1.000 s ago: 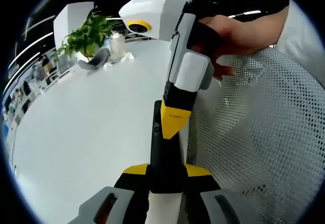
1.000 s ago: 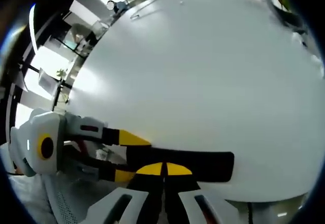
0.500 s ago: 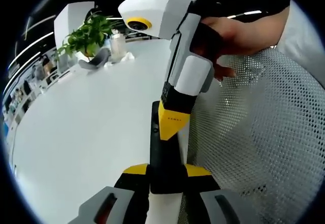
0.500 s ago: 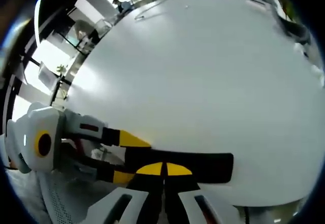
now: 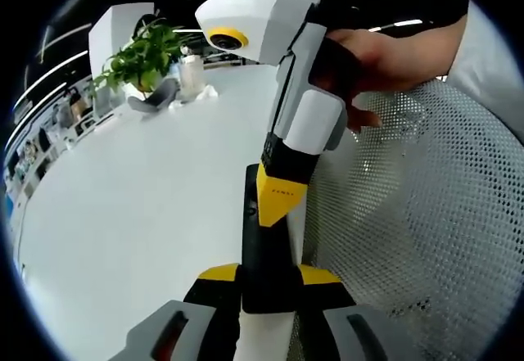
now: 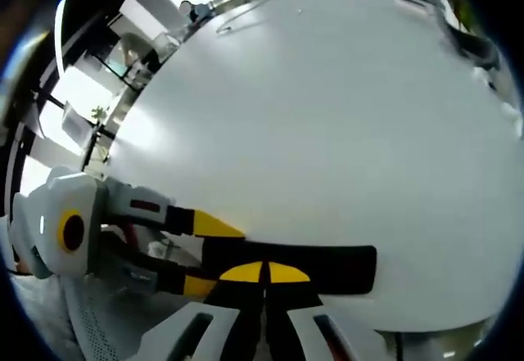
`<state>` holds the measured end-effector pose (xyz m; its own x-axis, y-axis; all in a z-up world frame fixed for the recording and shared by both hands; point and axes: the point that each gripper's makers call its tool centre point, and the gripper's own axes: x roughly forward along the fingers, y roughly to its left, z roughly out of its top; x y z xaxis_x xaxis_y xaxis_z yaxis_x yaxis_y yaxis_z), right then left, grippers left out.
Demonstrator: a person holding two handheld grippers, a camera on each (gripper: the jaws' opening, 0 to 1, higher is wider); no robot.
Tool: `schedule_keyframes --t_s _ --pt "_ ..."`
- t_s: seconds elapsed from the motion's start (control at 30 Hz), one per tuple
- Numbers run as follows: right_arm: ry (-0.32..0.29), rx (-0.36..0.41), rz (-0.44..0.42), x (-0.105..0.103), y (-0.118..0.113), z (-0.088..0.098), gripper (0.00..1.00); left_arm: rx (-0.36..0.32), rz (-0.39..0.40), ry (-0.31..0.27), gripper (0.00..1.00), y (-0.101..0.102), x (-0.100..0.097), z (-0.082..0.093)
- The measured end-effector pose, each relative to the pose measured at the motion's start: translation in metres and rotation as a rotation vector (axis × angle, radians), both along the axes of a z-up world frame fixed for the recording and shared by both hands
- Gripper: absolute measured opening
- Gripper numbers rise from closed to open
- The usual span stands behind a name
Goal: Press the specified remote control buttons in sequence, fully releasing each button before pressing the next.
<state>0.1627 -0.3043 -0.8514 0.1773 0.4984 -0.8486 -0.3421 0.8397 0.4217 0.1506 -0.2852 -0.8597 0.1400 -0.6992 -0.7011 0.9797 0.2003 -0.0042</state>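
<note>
1. Remote point(image 5: 264, 246): long black bar, lower centre of the left gripper view, running up from between your left gripper's point(image 5: 268, 277) yellow tips. In the right gripper view it lies across the lower centre point(image 6: 327, 264), free end pointing to frame right.
2. Left gripper: clamped on the remote's near end, jaws narrow around it. Keep that grip firm & level so the body doesn't rock when pushed.
3. Right gripper point(image 5: 278, 201): comes down from the top of the left gripper view, yellow tips drawn together, meeting the remote's top face mid-length. In its own view the tips point(image 6: 264, 273) sit closed on the black bar. Holding nothing.
4. Can't tell if the button is actually depressed; buttons too dark to read.
5. To do it well: push straight into the face, short stroke, then lift fully clear so a gap shows before the next one. Don't slide along the keys.
6. Table point(image 5: 139, 189): white, under the remote. Plant point(image 5: 139, 54) upper left of the left gripper view, well apart. Mesh chair back point(image 5: 426, 214) at frame right, beside the remote; hand point(image 5: 377, 54) upper right.
</note>
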Motion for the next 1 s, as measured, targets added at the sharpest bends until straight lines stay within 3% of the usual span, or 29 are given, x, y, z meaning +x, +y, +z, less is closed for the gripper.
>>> schedule_keyframes --t_s 0.33,0.43,0.57,0.7,1.0 --pt "0.002 -0.005 0.019 0.000 0.002 0.001 0.00 0.002 0.000 -0.001 0.25 0.000 0.001 0.000" --pt "0.025 0.034 0.028 -0.003 0.008 0.003 0.00 0.001 0.001 -0.002 0.25 0.000 0.001 0.001" --pt "0.005 0.024 0.052 -0.003 0.011 0.003 0.00 -0.002 0.003 -0.001 0.25 0.001 0.001 0.001" --pt "0.041 0.030 0.070 -0.009 0.014 -0.001 0.00 -0.008 0.004 0.000 0.25 0.001 0.001 0.001" --pt "0.026 0.036 0.061 -0.005 0.014 0.000 0.00 -0.006 0.002 -0.001 0.25 0.001 0.001 0.001"
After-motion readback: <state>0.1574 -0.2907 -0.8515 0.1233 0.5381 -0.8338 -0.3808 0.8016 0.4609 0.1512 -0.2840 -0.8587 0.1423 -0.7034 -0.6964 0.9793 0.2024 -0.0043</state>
